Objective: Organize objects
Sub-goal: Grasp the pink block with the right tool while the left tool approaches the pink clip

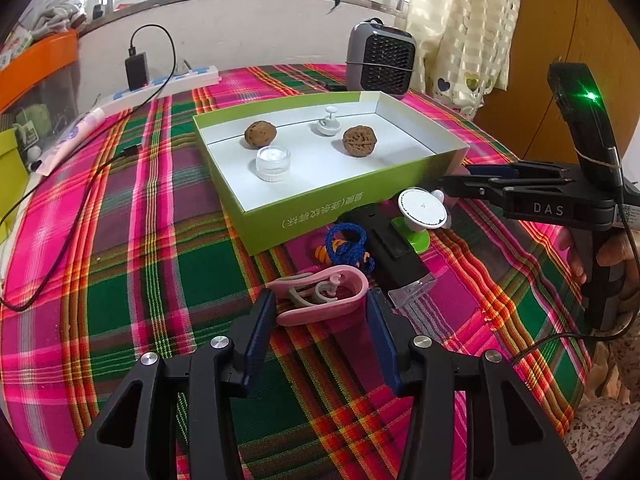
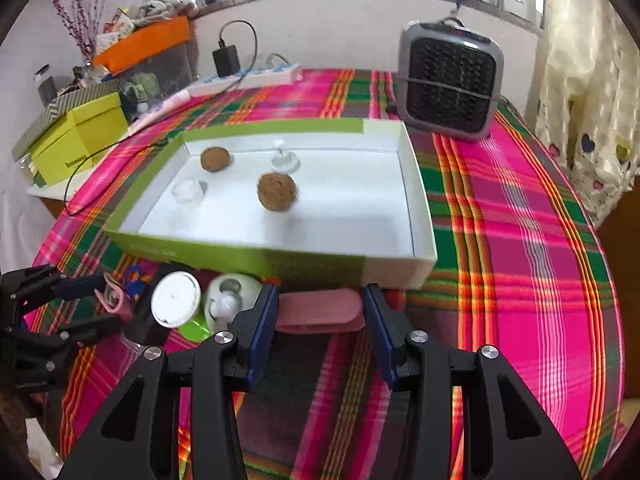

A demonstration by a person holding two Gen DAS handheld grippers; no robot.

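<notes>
Right up front in the left wrist view, the left gripper (image 1: 322,308) is seen with its jaws spread wide, and a pink clip (image 1: 320,294) is lying on the plaid tablecloth (image 1: 140,280) between the blue fingertips (image 1: 262,320), not pinched. Whether the pads are touching it can't be told. Same deal on the other side: the right gripper (image 2: 320,312) is held open around a flat pink case (image 2: 320,311), which rests on the cloth just in front of the green box (image 2: 280,258). Inside that box two walnuts (image 1: 260,133) (image 1: 359,141), a small clear jar (image 1: 273,163) and a little white knob thing (image 1: 329,122) are laid out, well apart from each other. Just outside the box's near wall a small pile is found: a blue cord (image 1: 347,245), a black device (image 1: 394,250) and a white round disc on a green base (image 1: 422,208). A grey heater (image 2: 450,86) is parked behind the box
</notes>
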